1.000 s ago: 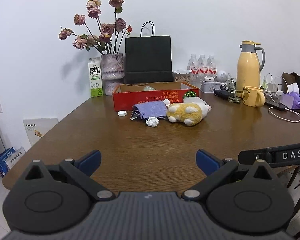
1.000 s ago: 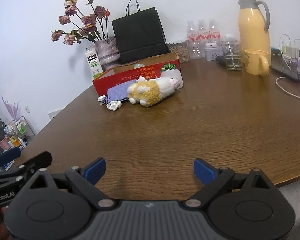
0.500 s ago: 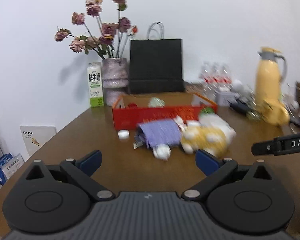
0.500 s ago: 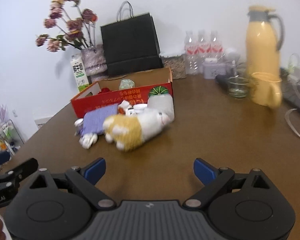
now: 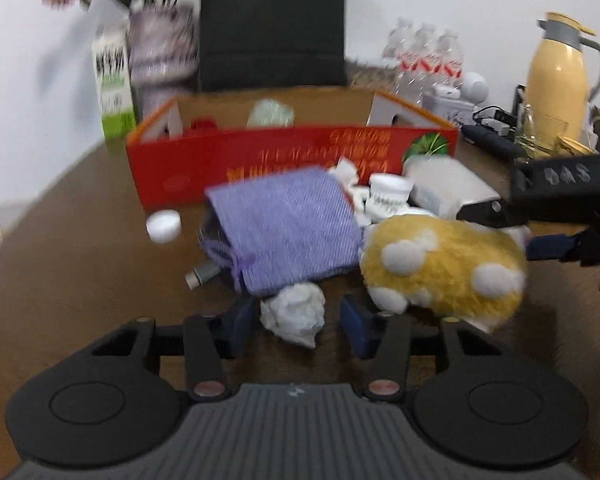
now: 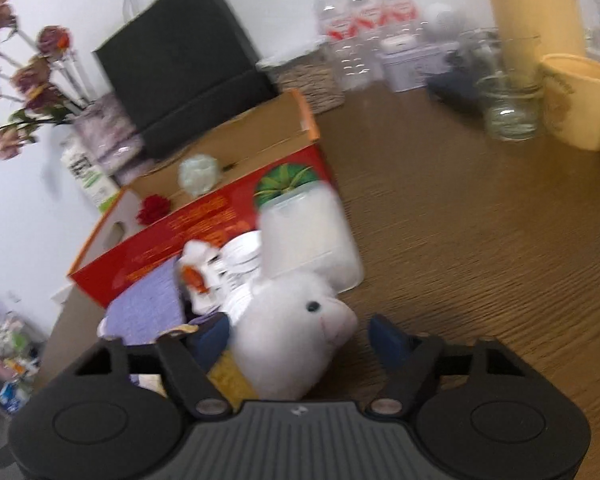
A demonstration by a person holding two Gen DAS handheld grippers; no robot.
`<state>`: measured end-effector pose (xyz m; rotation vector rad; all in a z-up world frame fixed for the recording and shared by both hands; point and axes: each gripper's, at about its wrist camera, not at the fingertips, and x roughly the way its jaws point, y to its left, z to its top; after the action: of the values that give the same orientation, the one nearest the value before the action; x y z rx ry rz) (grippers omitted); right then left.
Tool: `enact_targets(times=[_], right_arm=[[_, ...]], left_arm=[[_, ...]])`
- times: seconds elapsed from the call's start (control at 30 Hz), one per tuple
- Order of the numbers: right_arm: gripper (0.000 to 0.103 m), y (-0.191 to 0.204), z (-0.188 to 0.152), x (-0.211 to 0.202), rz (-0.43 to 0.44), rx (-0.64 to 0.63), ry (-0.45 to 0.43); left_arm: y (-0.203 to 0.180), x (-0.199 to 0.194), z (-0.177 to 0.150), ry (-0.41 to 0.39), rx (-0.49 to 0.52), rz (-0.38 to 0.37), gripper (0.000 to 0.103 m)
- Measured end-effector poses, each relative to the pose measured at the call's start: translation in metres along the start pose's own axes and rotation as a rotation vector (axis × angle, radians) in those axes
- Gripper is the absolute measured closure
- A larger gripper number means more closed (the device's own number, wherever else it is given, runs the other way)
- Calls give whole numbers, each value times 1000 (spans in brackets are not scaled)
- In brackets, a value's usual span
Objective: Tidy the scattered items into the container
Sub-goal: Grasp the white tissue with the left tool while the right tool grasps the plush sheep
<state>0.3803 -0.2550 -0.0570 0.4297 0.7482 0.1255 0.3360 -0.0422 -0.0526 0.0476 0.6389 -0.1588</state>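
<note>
2 grippers close at once: left gripper [image 5: 298, 316] jaws narrow around a crumpled white paper ball [image 5: 294, 312], pads not yet pressing; right gripper [image 6: 300, 336] jaws narrow around the white head of a yellow-and-white plush toy [image 6: 292, 332], gaps visible. Both items lie on the brown wooden table [image 6: 480, 248] before the red cardboard box [image 5: 292, 152].

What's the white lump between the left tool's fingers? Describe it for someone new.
Start at the red cardboard box on the wooden table. In front lies a purple cloth pouch; at its near edge sits a crumpled white paper wad, wrinkled and small, unlike the furry yellow plush beside it.
</note>
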Motion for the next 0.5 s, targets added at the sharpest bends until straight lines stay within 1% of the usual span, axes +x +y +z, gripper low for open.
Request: enact_targets(times=[0.03,0.07,0.13,0.2,0.23,0.3,0.37,0.4,0.43,0.47,0.5], right_arm=[[40,1,-3,0,17,-24,9],[41,0,-6,-3,28,-42,11],[44,-2,-10,-12,48,-60,25],[44,-6,-15,-24,77,-91,49],[44,-6,-18,-32,102,-136,69],[43,-4,-25,-47,174,-285,127],[42,-4,-33,-66,241,-433,176],[40,-3,-37,-74,248,-487,190],[39,-1,-40,-82,226,-533,193],[35,1,-43,-89,191,-562,185],[24,5,-47,-96,150,-577,168]], left_arm=[[1,-2,0,-4,-3,9,72],[2,-3,-1,0,-2,13,78],[1,-11,-3,16,19,19,80],[-1,-30,-11,11,22,-9,81],[0,-41,-16,14,8,-29,81],[1,-61,-26,26,-20,-71,81],[2,-78,-37,45,-26,-103,81],[0,-87,-44,47,-16,-111,81],[-1,-97,-50,44,1,-110,80],[-1,-104,-54,43,14,-104,79],[-2,-111,-58,38,16,-104,79]])
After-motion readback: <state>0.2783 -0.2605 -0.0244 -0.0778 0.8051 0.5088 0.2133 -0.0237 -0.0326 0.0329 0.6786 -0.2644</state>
